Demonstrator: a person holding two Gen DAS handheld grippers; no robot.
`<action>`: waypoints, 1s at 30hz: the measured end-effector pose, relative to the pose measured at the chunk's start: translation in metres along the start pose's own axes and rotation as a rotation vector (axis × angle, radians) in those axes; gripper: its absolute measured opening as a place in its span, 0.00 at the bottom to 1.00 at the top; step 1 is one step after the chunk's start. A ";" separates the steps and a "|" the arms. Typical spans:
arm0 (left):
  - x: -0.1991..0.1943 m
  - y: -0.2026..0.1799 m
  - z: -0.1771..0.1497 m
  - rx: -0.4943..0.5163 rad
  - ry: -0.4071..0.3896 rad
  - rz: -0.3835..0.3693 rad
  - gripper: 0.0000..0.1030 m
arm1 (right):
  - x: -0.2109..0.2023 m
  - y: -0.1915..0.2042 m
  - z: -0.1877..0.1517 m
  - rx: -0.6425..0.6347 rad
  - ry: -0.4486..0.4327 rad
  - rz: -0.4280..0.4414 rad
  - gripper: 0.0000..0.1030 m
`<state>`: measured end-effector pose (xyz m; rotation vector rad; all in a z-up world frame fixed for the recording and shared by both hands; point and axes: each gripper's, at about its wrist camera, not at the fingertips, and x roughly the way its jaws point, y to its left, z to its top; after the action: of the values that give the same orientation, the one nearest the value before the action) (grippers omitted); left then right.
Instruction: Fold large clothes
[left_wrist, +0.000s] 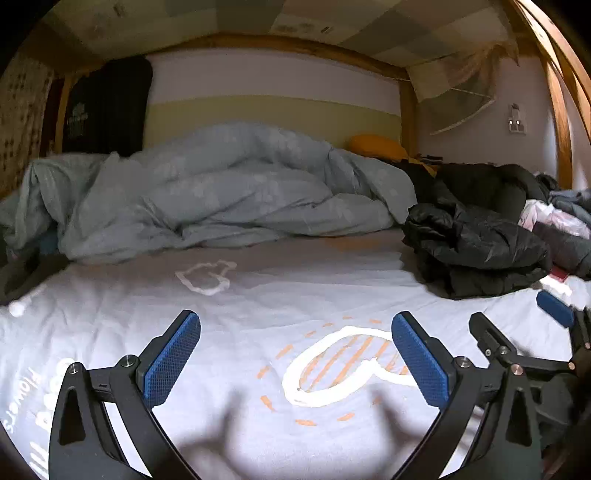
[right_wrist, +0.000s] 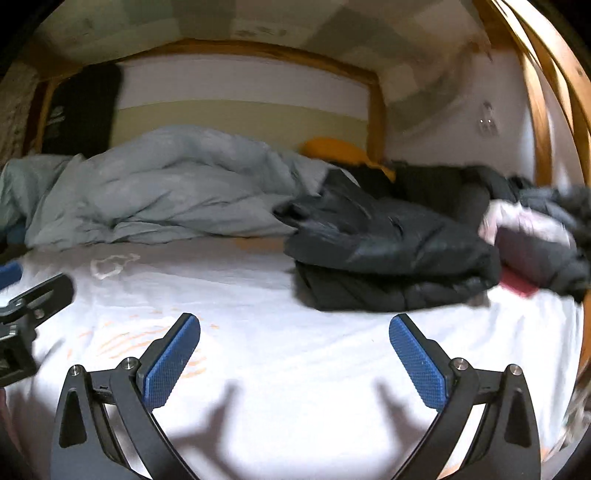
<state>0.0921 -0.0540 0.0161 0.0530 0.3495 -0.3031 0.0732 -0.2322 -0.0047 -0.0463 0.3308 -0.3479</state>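
Bare sheet (left_wrist: 258, 295) between 2 spread grippers (jacket (right_wrist: 388, 251) well beyond)

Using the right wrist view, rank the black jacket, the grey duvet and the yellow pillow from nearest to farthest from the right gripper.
1. Black jacket, folded, ahead right.
2. Grey duvet, heaped, behind left.
3. Yellow pillow, rearmost, by the wall.

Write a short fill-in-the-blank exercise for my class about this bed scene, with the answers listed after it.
1. Both the left gripper and the right gripper have their jaws ____.
2. The black jacket lies on the ____.
3. The pads on the fingers are coloured ____.
4. The orange pillow lies behind the grey ____.

Answers: open; bed; blue; duvet
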 end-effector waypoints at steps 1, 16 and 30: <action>-0.002 -0.002 0.000 0.011 -0.010 0.004 1.00 | 0.001 0.001 0.000 -0.005 0.001 -0.009 0.99; -0.018 0.006 0.000 -0.024 -0.087 0.008 1.00 | 0.007 -0.014 0.001 0.065 0.042 -0.033 0.99; -0.011 0.002 -0.001 -0.020 -0.055 0.014 1.00 | 0.008 -0.014 0.000 0.066 0.043 -0.047 0.99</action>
<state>0.0827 -0.0487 0.0194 0.0278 0.2971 -0.2864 0.0756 -0.2481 -0.0054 0.0178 0.3606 -0.4066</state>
